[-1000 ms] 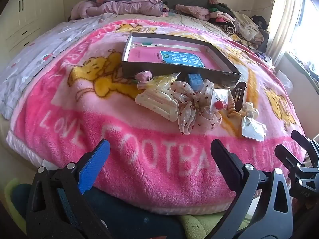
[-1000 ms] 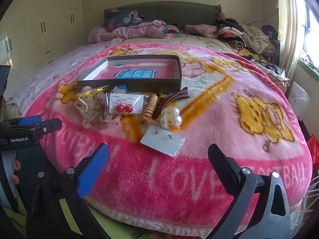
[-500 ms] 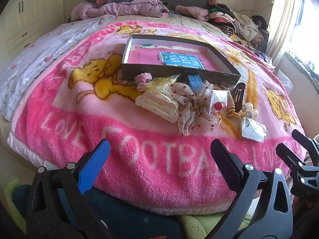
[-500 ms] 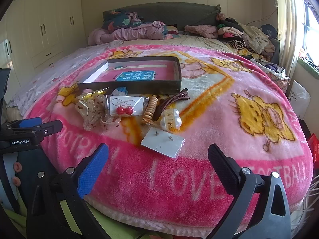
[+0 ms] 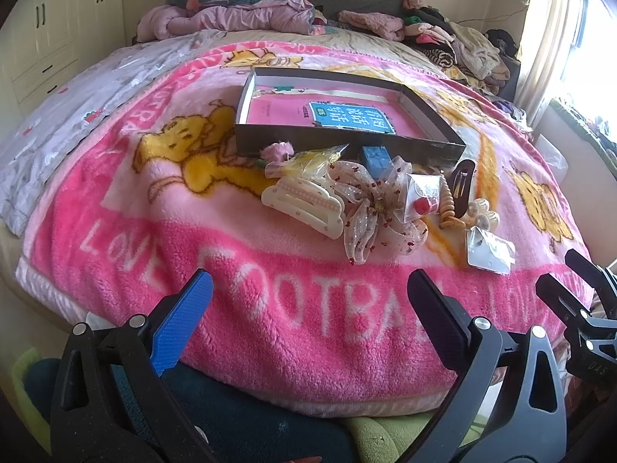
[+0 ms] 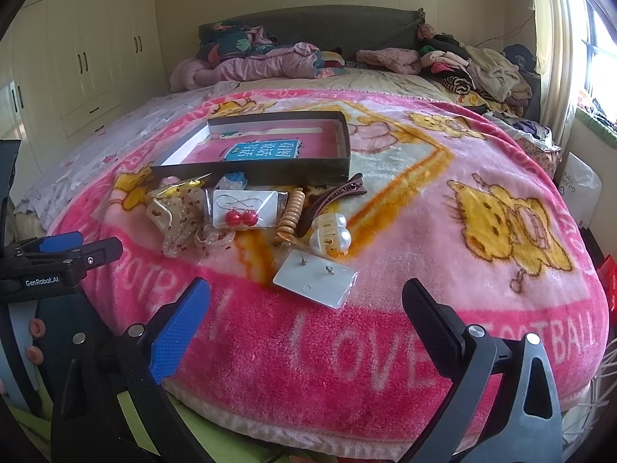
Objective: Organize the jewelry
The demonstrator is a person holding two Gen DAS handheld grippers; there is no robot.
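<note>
A pile of jewelry and hair pieces lies on the pink blanket in front of a dark shallow box (image 5: 349,141) (image 6: 270,168). It holds a cream claw clip (image 5: 304,204), a sheer dotted bow (image 5: 376,208), a red earring card (image 6: 245,208), a tan coil tie (image 6: 291,214), a brown clip (image 6: 333,198), a pearl clip (image 6: 331,233) and a white stud card (image 6: 314,281). My left gripper (image 5: 308,308) is open and empty, near the bed's front edge. My right gripper (image 6: 306,310) is open and empty, just short of the stud card.
The pink blanket (image 5: 270,308) covers a bed with a rounded front edge. Piled clothes (image 6: 482,65) and bedding (image 6: 262,61) lie at the far end. White wardrobes (image 6: 77,50) stand left, a window right. Each gripper shows in the other's view.
Both grippers have edged slightly forward and up toward the pile. Both stay open and nothing on the bed has moved.
</note>
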